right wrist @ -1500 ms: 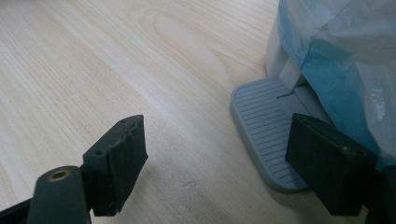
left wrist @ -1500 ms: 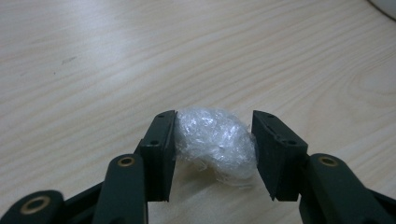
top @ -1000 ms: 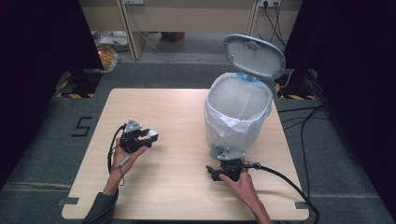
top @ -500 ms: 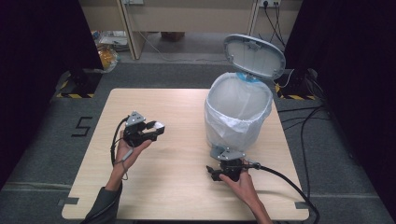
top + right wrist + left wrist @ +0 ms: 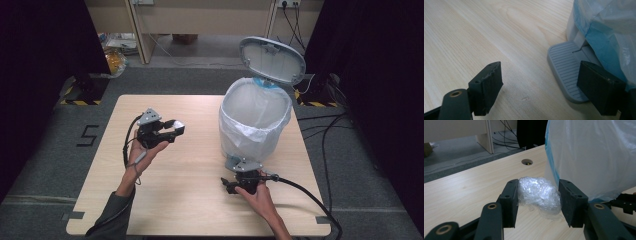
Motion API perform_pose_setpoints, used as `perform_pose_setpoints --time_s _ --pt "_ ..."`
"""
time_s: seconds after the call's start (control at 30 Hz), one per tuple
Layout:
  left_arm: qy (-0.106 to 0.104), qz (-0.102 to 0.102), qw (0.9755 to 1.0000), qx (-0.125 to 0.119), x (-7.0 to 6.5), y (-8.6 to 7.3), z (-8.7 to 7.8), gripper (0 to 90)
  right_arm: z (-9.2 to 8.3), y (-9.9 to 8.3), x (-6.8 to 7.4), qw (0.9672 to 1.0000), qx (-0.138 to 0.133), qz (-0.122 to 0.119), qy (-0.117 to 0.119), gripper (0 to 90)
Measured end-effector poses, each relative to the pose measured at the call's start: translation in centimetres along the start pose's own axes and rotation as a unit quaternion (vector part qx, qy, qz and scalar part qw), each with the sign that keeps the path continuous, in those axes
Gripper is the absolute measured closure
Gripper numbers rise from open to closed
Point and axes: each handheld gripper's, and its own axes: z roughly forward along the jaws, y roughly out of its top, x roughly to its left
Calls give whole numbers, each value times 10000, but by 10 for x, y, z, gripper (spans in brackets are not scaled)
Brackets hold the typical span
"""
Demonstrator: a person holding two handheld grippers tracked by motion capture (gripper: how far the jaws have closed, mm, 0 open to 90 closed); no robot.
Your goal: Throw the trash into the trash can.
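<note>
A crumpled wad of clear plastic wrap [image 5: 537, 195] sits between the jaws of my left gripper [image 5: 538, 184], which is shut on it. In the high view that gripper [image 5: 172, 131] is held above the left half of the table, and its jaws point right at the bin. The pedal bin [image 5: 255, 120] is lined with a white bag [image 5: 594, 157], and its grey lid [image 5: 272, 60] stands open. My right gripper [image 5: 540, 66] is open and low at the bin's foot, its right jaw over the grey ribbed pedal [image 5: 566, 67]. In the high view it [image 5: 239, 180] rests at the table's front right.
The light wooden table [image 5: 190, 200] has a small round cable hole [image 5: 527, 161] behind the wad. A black cable [image 5: 305, 192] trails off the right gripper toward the table's right edge. Dark curtains and floor cables surround the table.
My left gripper has carried the plastic wad up and to the right, closer to the bin. The right gripper has stayed at the pedal and the lid has stayed open.
</note>
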Motion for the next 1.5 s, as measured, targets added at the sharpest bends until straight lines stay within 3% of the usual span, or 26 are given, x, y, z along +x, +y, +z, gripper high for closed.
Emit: perform_pose_setpoints --time_s 0.4,0.77,1.0,1.27,1.5 --pt "-168 81 9998 -115 -11 24 8 519 0 0 0 10000 13 0 13 202" --pt "-258 352 9984 -345 -27 62 8 520 0 0 0 10000 21 3 6 202" --pt "-305 384 9976 -487 -32 84 11 521 0 0 0 10000 24 15 15 202" --pt "-503 509 9957 -595 -52 108 17 522 0 0 0 10000 24 7 16 202" --pt "-666 616 9943 -559 -71 123 36 522 0 0 0 10000 25 12 29 202"
